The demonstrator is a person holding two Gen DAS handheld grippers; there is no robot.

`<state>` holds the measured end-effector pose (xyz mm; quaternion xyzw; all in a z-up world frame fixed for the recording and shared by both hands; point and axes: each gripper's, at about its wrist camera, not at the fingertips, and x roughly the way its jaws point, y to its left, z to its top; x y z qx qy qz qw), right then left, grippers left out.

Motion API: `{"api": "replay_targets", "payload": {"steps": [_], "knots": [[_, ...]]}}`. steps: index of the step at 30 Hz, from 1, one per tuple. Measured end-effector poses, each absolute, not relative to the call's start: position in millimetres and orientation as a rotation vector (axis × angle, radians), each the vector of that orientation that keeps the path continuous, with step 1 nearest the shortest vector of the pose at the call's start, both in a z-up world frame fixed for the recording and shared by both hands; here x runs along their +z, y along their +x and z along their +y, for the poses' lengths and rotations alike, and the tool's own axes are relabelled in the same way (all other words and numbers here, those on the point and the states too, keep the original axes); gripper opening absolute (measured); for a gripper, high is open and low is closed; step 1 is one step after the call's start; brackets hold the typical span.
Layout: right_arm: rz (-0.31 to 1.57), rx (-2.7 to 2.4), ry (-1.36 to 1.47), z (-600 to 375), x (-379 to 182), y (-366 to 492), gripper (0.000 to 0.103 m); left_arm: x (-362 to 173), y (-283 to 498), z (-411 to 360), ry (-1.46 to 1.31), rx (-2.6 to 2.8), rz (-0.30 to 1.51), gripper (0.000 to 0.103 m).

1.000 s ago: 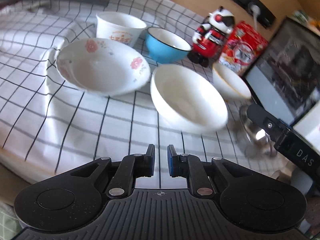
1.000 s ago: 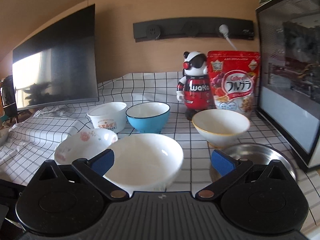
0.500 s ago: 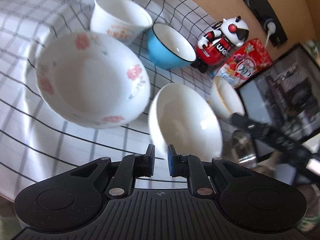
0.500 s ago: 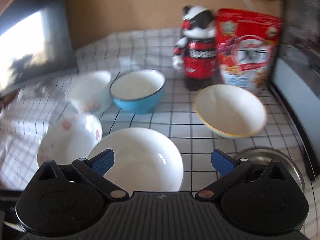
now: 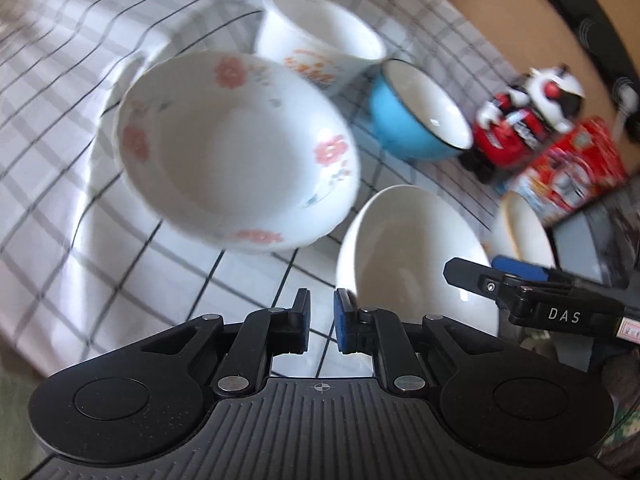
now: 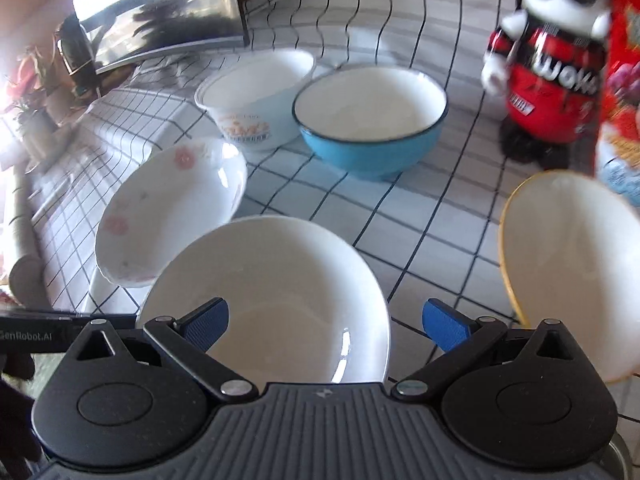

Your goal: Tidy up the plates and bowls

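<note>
Your left gripper (image 5: 321,312) points down at the checked white tablecloth (image 5: 168,288) with its blue-padded jaws nearly together and nothing between them. Just ahead of it sits the shallow white bowl with pink flower prints (image 5: 236,148), empty, and to its right the plain white round bowl (image 5: 404,248), also empty. Your right gripper (image 6: 326,326) has its jaws spread wide, holding nothing, poised over the near rim of that plain white bowl (image 6: 276,296). Behind these stand a tall white cup-shaped bowl with orange lettering (image 6: 256,96) and a blue bowl with a white inside (image 6: 370,120), side by side and both empty. At your right is a cream bowl with a yellow rim (image 6: 572,272), empty too. A red and black toy robot (image 6: 548,64) and a red cereal bag (image 5: 568,168) stand at the back.
</note>
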<state>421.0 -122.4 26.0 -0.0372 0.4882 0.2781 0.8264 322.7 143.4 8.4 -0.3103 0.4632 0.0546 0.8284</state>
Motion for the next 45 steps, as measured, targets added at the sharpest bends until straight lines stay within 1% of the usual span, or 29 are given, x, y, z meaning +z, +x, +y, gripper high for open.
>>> {"api": "replay_targets", "payload": {"steps": [3,7,9,11,12,14,19,21,26,28,33,38,45], "knots": [[1.086,0.655,-0.051,-126.3,12.5,430.9,0.103,5.8,316.4,132.0,-0.675,0.189,0.971,0.014],[1.142,0.704,-0.013,-129.3,-1.9,440.7,0.102,21.5,298.4,130.9,-0.747,0.258,0.837,0.015],[1.165,0.707,-0.010,-129.5,-7.9,443.6,0.102,28.8,298.6,128.9,-0.756,0.223,0.805,0.016],[1.187,0.701,-0.011,-129.7,-11.4,445.4,0.103,28.5,308.5,121.8,-0.747,0.175,0.848,0.018],[1.185,0.703,-0.012,-129.6,-10.7,445.2,0.103,32.1,312.1,117.0,-0.692,0.189,0.836,0.019],[1.189,0.697,-0.023,-128.1,-10.6,444.0,0.103,30.6,322.2,112.2,-0.618,0.217,0.892,0.019],[1.188,0.697,-0.092,-121.9,-12.3,442.1,0.103,16.7,330.9,107.2,-0.596,0.201,0.970,0.019],[1.189,0.697,-0.125,-118.0,-12.3,440.5,0.103,11.1,335.6,103.1,-0.573,0.181,1.000,0.023],[1.211,0.683,-0.129,-115.5,-11.5,442.9,0.103,-5.9,347.2,100.7,-0.542,0.121,1.080,0.024],[1.219,0.683,-0.125,-115.6,-11.8,444.6,0.103,-11.6,348.4,100.3,-0.541,0.108,1.112,0.027],[1.251,0.660,-0.063,-118.8,-11.7,451.9,0.103,-11.1,342.5,103.2,-0.540,0.069,1.097,0.031],[1.293,0.631,-0.001,-121.0,-11.4,459.9,0.103,-10.4,333.8,112.1,-0.564,0.058,1.098,0.031],[1.297,0.621,-0.045,-113.8,-10.8,458.3,0.103,-11.1,333.8,116.0,-0.585,0.051,1.095,0.031]]}}
